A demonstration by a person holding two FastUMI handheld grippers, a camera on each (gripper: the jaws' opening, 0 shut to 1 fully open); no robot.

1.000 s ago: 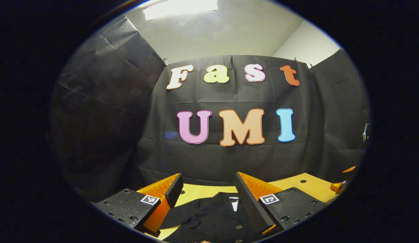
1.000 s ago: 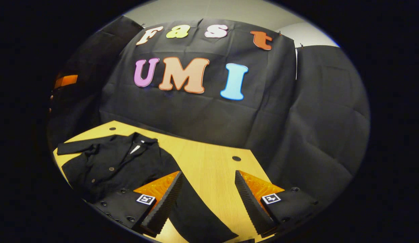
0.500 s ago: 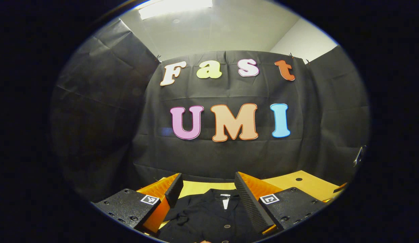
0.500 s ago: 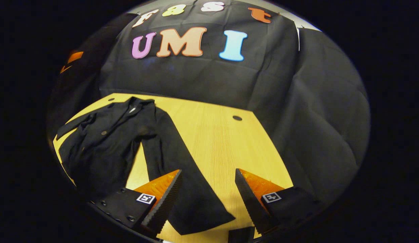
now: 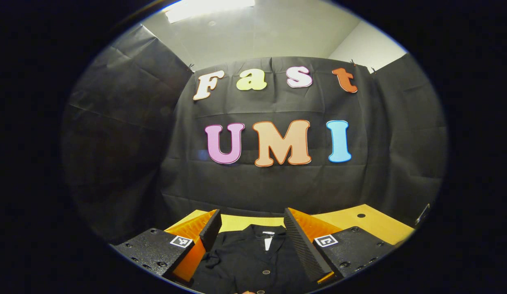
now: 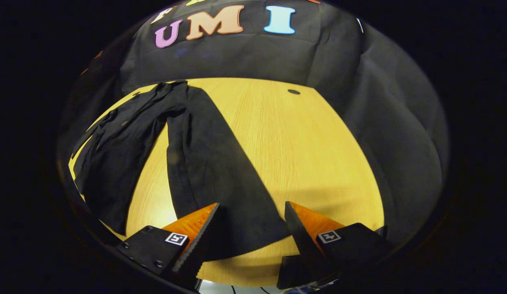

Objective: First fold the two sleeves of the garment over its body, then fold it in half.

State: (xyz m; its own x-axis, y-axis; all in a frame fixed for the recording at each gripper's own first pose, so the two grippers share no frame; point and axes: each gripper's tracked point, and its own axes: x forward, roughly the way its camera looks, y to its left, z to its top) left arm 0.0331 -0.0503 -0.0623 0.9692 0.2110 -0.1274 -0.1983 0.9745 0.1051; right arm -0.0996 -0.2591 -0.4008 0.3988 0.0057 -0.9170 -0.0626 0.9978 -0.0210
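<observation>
In the right gripper view the right gripper (image 6: 250, 228) has its jaws spread wide and released, hovering just above the cuff end of a long black sleeve (image 6: 214, 163) that lies flat on the desk (image 6: 310, 147); whether the fingertips touch the cloth cannot be told. In the left gripper view the left gripper (image 5: 250, 234) also has its jaws released and apart, grasping nothing, with the collar of the garment (image 5: 253, 257) seen between them below. The desk is pale yellow wood with a round dark hole (image 6: 293, 91) near its far edge, and black cloth walls close the booth on three sides, with a grey ceiling and a bright light panel (image 5: 208, 6) above. There is one garment: a black button-front shirt with a collar and small buttons down the front, spread out unfolded on the left part of the desk in the right gripper view, its body (image 6: 114, 155) creased and the one sleeve stretched away from it toward the near edge.
</observation>
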